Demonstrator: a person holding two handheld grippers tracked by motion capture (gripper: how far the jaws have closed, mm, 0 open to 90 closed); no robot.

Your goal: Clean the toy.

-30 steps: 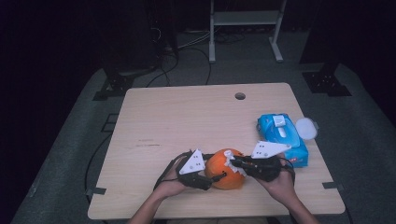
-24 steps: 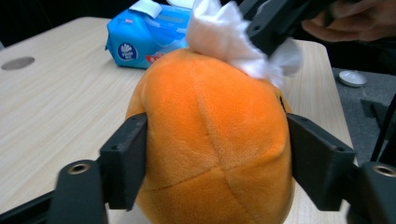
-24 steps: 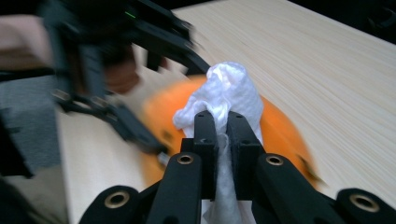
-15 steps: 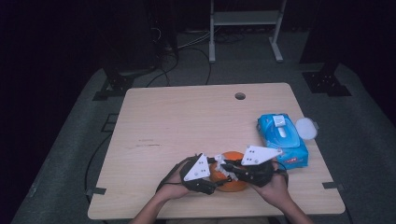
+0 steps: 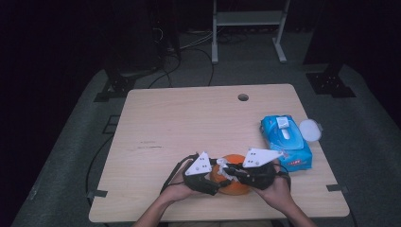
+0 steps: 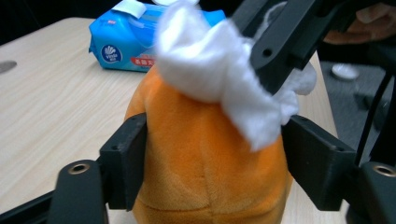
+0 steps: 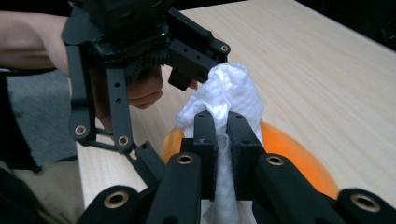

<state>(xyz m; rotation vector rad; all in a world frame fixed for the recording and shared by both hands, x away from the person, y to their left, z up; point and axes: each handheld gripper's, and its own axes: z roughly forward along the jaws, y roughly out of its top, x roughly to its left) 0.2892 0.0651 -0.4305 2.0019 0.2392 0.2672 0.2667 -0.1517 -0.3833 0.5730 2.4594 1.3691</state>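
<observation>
An orange plush toy (image 6: 210, 158) is stood on the near edge of the wooden table (image 5: 189, 123), between the two hands, and its top is being wiped with a white wet wipe (image 6: 219, 88). The toy is clamped on its two flanks by the left gripper (image 6: 212, 158), whose jaws have just been opening a little while the pads are kept against the plush. The wipe is pinched by the right gripper (image 7: 222, 135), its jaws pressed together on the bunched cloth. Seen from the high view, the toy (image 5: 231, 179) is reached by the left gripper (image 5: 210, 177) from the left and by the right gripper (image 5: 231, 171) from the right and above, so the wipe lies on the toy's crown. The next stroke is judged to run across that crown. A blue wipes pack (image 5: 286, 142) lies well apart at the right edge.
</observation>
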